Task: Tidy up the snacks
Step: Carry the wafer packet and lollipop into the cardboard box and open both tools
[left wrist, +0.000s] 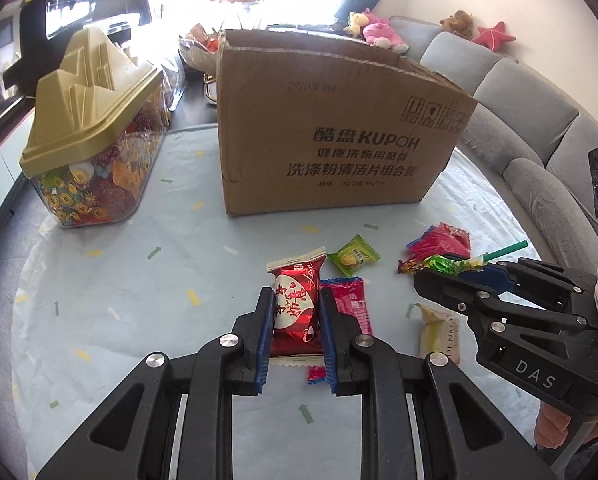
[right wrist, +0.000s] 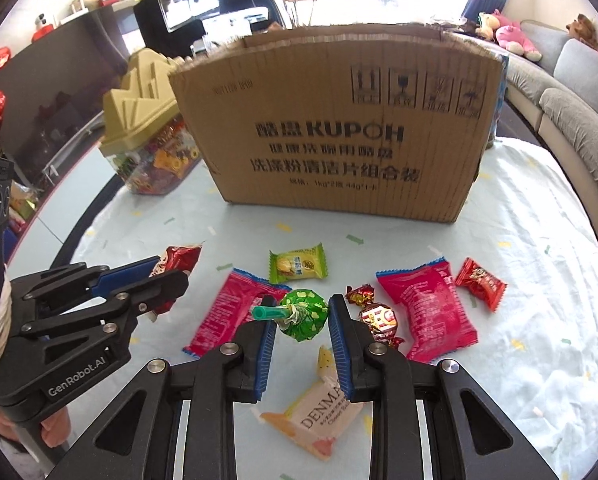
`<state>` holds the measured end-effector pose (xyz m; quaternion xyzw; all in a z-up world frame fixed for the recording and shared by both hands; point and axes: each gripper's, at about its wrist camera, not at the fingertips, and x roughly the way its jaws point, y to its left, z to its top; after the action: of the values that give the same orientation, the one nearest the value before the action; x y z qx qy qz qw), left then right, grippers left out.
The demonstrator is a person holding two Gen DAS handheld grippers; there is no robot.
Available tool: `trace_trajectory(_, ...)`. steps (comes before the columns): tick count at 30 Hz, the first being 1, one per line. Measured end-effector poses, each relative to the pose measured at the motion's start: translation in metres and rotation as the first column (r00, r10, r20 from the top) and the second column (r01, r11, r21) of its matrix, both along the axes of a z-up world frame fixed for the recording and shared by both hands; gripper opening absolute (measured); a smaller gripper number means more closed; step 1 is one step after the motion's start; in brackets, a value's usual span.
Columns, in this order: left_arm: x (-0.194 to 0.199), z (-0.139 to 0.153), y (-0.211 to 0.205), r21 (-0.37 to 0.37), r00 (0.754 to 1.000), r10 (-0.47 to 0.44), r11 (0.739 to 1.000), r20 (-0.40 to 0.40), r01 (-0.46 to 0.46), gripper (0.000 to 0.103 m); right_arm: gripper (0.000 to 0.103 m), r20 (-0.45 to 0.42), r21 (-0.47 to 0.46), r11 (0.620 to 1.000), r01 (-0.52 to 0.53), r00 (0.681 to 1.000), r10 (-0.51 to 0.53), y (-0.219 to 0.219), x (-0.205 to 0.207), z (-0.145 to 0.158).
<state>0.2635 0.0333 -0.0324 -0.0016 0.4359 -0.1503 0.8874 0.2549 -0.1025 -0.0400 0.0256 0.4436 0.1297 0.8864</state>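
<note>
Left gripper [left wrist: 293, 320] fingers pinch the red snack pack [left wrist: 295, 312], lower centre of the left wrist view, long axis running away from the camera. Only the right wrist view shows the right gripper [right wrist: 302, 320] fingers clamped on the green lollipop [right wrist: 303, 314], stick pointing frame-left, above the "DENMA…" packet [right wrist: 319, 424] lying on the table [right wrist: 539, 280]. Cardboard box [right wrist: 339, 128], upper centre, reads "KUPOH".

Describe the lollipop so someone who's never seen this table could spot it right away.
Start at the big cardboard box; snacks lie scattered on the tablecloth before it. The lollipop sits between the right gripper fingers. Unlike the flat packets nearby, it has a round green-foil head and teal stick.
</note>
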Motion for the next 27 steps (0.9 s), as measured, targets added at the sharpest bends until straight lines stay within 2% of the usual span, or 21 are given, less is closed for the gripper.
trace_trajectory(17,-0.017,0.064,-0.012,-0.029,0.988,0.022,0.999,0.153,-0.018,0.023,0.028,0.146,0.026,1.000,-0.006,0.989,0.003,-0.015,-0.022,0.061)
trace_trajectory(27,-0.011,0.110,-0.021,-0.040,0.966,0.031,0.999,0.256,-0.022,0.023,0.028,0.234,0.038,0.999,-0.003,0.972,-0.006,-0.022,-0.021,0.100)
